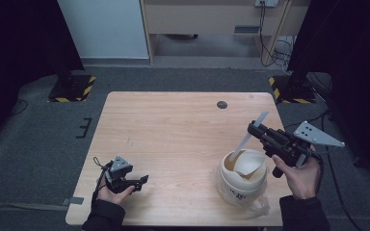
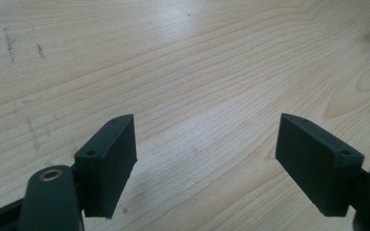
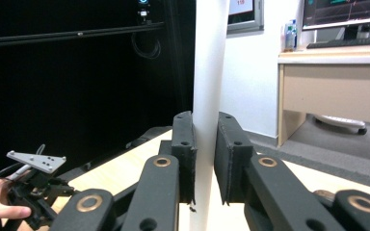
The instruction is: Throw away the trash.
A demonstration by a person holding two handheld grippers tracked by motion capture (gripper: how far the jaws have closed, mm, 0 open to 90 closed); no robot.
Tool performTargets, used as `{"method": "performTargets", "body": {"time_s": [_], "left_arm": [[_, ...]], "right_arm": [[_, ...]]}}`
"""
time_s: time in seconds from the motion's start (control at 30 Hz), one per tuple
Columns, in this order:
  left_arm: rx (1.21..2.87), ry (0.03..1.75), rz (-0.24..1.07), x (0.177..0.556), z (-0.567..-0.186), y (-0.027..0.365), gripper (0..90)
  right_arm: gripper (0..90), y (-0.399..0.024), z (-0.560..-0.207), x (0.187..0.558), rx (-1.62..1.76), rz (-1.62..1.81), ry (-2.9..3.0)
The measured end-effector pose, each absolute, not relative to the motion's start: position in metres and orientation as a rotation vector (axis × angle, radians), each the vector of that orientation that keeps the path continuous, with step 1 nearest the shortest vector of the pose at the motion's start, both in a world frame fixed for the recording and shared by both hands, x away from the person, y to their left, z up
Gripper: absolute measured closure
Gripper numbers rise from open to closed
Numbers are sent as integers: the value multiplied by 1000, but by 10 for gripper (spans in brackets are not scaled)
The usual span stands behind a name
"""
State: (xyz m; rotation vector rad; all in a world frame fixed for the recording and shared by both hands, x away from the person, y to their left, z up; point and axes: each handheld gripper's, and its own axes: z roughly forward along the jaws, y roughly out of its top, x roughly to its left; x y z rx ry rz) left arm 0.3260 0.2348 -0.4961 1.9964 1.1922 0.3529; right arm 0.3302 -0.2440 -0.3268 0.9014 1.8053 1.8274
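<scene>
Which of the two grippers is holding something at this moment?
The right gripper: its jaws are closed on a white straw standing in the cup. The left gripper is open, with bare table between its jaws.

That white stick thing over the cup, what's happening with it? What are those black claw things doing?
A person at a wooden table holds a claw-like gripper in each hand. The right gripper is squeezed shut on a long white straw, whose lower end dips into a white cup holding a light brown drink. The cup sits near the table's front right corner, on what looks like clear plastic. The left gripper is open and holds nothing, resting low over bare wood near the front left.
</scene>
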Motion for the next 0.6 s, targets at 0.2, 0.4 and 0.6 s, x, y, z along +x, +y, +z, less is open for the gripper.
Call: {"method": "performTargets", "body": {"time_s": [0.2,0.4,0.6], "left_arm": [[2002,1198,359,327,-496,237,210],[2005,1203,356,329,-497,238,203],[2010,1213,360,332,-499,241,195]], "right_arm": [[545,-247,-329,334,929,1834,1768],[367,-263,-326,337,954,1815,1657],[234,-283,-344,351,1059,1734,1584]]}}
